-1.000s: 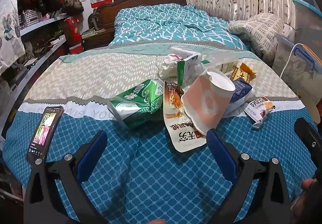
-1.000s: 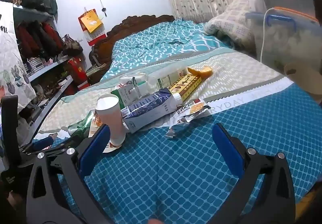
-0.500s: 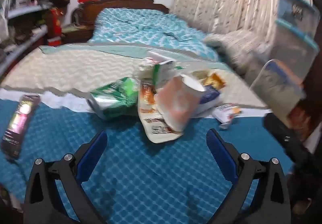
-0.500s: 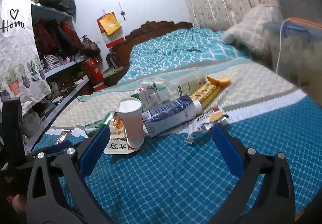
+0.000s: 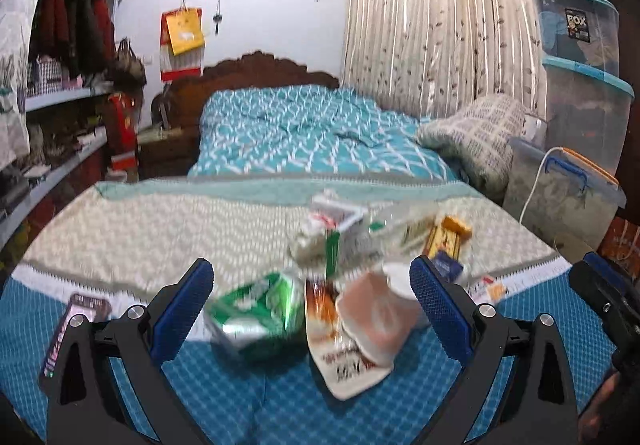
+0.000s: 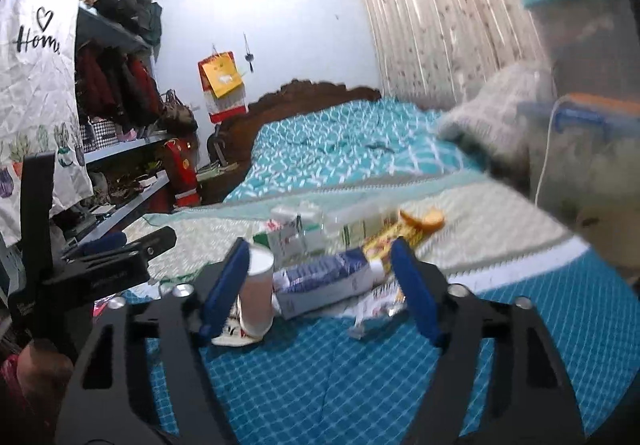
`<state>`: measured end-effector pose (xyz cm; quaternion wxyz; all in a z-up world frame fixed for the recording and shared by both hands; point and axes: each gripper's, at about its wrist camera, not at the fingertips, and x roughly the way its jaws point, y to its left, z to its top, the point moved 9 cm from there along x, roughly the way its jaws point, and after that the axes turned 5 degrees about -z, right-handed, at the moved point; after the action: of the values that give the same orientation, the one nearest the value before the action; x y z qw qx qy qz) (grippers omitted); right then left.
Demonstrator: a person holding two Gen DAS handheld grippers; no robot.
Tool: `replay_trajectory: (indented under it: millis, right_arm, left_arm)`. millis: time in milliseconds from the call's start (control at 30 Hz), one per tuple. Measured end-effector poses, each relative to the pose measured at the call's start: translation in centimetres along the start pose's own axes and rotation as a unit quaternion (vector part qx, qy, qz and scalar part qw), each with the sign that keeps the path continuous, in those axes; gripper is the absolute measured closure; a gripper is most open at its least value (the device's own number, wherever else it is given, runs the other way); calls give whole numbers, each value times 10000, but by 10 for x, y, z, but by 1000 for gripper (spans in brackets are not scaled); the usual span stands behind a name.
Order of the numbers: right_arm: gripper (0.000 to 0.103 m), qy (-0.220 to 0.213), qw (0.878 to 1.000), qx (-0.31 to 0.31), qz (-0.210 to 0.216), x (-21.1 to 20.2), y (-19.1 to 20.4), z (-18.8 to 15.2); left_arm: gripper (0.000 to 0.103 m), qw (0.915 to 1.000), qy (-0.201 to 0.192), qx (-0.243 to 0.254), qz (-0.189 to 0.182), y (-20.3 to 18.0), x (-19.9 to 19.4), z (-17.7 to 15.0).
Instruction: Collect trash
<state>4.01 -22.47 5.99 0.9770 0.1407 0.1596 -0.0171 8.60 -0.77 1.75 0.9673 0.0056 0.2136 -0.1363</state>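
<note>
A pile of trash lies on the blue-checked bedspread [image 5: 248, 397]: a tipped paper cup [image 5: 376, 321], a crumpled green packet [image 5: 256, 305], a white snack wrapper [image 5: 344, 365] and a white-green carton [image 5: 332, 229]. My left gripper [image 5: 310, 273] hovers open just short of the pile, touching nothing. In the right wrist view the cup [image 6: 258, 285], a blue-white carton [image 6: 324, 281], a yellow box [image 6: 392, 237] and a small wrapper [image 6: 380, 305] lie beyond my right gripper [image 6: 320, 249]. Its jaws are closing with nothing pressed between them.
A phone [image 5: 72, 329] lies on the bedspread at the left. Stacked plastic storage boxes [image 5: 560, 197] and a folded blanket [image 5: 472, 133] stand along the right. Cluttered shelves [image 5: 48, 165] run down the left. The left gripper's body [image 6: 108, 257] shows left of the pile.
Both grippers have risen and tipped upward, so the pile sits lower in each view. The right jaws have narrowed. The left jaws keep the same width.
</note>
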Motion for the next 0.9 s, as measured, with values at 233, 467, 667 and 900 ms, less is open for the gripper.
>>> replay_trajectory:
  millis: [233, 467, 667, 900]
  right_arm:
    - [46, -29, 10000, -20, -44, 4, 2, 1]
    - [45, 239, 9997, 92, -45, 13, -1, -11]
    - [44, 296, 9994, 139, -88, 13, -2, -15]
    - [38, 296, 9993, 166, -134, 13, -4, -16]
  left_arm:
    - [9, 9997, -165, -121, 152, 5, -1, 6]
    - [11, 9995, -179, -63, 265, 9, 1, 0]
    - [11, 9992, -208, -48, 345, 11, 0, -1]
    - [11, 9989, -229, -55, 394, 13, -1, -1]
